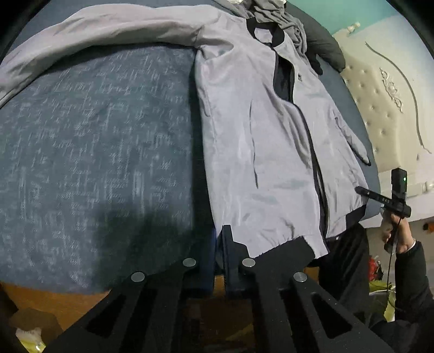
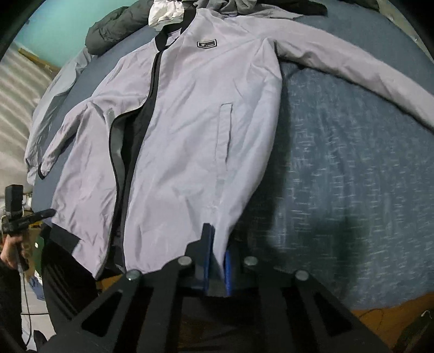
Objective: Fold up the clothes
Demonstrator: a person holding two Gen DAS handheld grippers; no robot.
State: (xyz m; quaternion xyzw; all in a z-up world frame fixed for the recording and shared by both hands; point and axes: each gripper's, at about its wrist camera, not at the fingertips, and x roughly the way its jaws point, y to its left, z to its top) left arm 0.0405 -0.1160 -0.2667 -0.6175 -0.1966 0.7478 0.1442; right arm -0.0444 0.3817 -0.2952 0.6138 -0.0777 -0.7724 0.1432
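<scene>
Left wrist view: the grey bomber jacket (image 1: pixel 257 141) lies face up and unzipped on a blue-grey bedspread (image 1: pixel 95 152), occupying the right half of the bed. A wide stretch of bare bedspread is open to the left of the jacket body; the near bed edge runs just under the gripper, with an orange-brown surface (image 1: pixel 51 301) showing below it. One sleeve (image 1: pixel 89 35) stretches out along the far side, toward the left edge of the picture. The left gripper (image 1: pixel 225 244) has its jaws drawn narrow, pinched on the jacket's bottom hem at the near corner, fabric between the tips. At far right a hand (image 1: pixel 398 233) holds the other gripper's handle near the black ribbed hem band (image 1: pixel 350 217); a cream tufted headboard (image 1: pixel 379 103) bounds that side. Crumpled dark clothes (image 1: pixel 284 21) sit beyond the collar. Right wrist view: the same jacket fills the centre-left, black collar (image 2: pixel 165 35) at the top, a dark chest patch (image 2: pixel 206 44), a slit pocket (image 2: pixel 226 130) and the black zipper lining open down the front. Open bedspread lies to the right, shadowed near the gripper. The right gripper (image 2: pixel 217 244) is likewise closed narrow on the hem, blue pads (image 2: pixel 229 268) pressing cloth. The far sleeve runs off to the right. A dark puffy garment (image 2: pixel 116 27) and a white cloth (image 2: pixel 165 12) lie past the collar. The other hand (image 2: pixel 12 252) shows at the left edge.
</scene>
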